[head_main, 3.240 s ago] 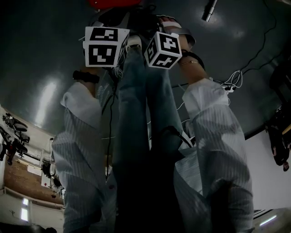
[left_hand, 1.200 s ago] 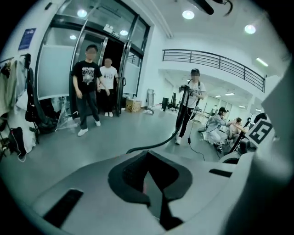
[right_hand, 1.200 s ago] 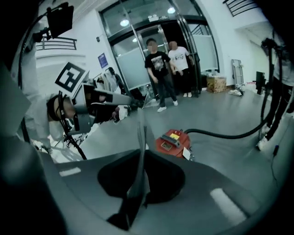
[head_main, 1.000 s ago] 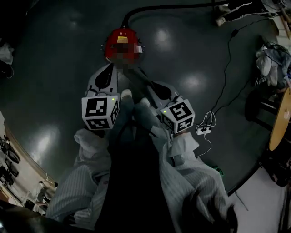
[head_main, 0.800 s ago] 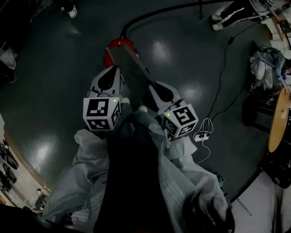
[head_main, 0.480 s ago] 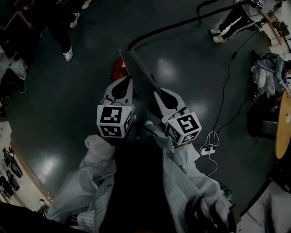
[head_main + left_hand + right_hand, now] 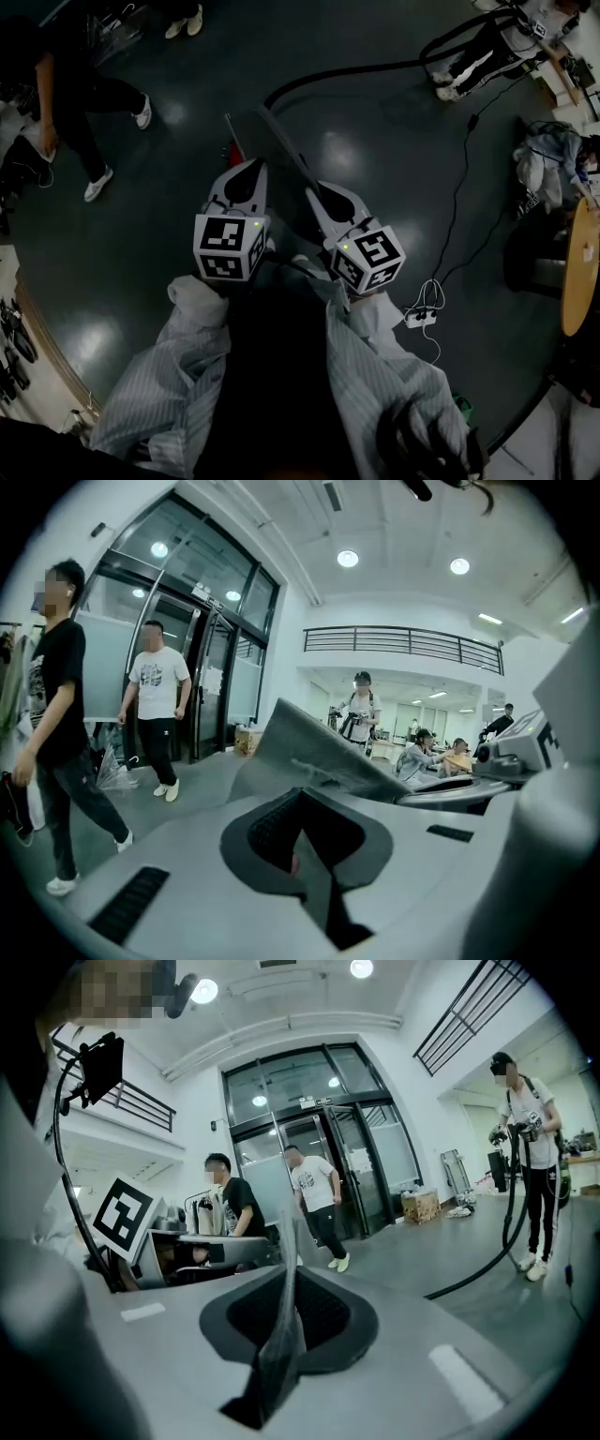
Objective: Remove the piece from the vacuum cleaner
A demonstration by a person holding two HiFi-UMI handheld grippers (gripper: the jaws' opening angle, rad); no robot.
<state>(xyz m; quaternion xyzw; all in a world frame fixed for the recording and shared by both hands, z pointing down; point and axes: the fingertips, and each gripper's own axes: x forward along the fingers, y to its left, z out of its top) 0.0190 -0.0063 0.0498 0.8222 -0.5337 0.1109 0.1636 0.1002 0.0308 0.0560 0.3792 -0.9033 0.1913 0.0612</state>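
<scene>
In the head view both grippers are held up in front of me above the dark floor. My right gripper is shut on a thin flat grey piece that slants up and away from its tips. The right gripper view shows that piece edge-on between the jaws. My left gripper is beside it, jaws shut with nothing between them, and the piece shows just beyond its tips. Only a sliver of the red vacuum cleaner shows on the floor behind the left gripper. Its black hose curves off to the upper right.
A person in black walks at the left, and another stands at the top right by the hose. A white power strip and its cable lie to the right. A round wooden table and clothes stand at the right edge.
Both grippers have risen together with the grey piece, away from the red vacuum cleaner. The vacuum, plainly seen a second ago, is now almost hidden. The view has tilted up, bringing more floor and people into sight.
</scene>
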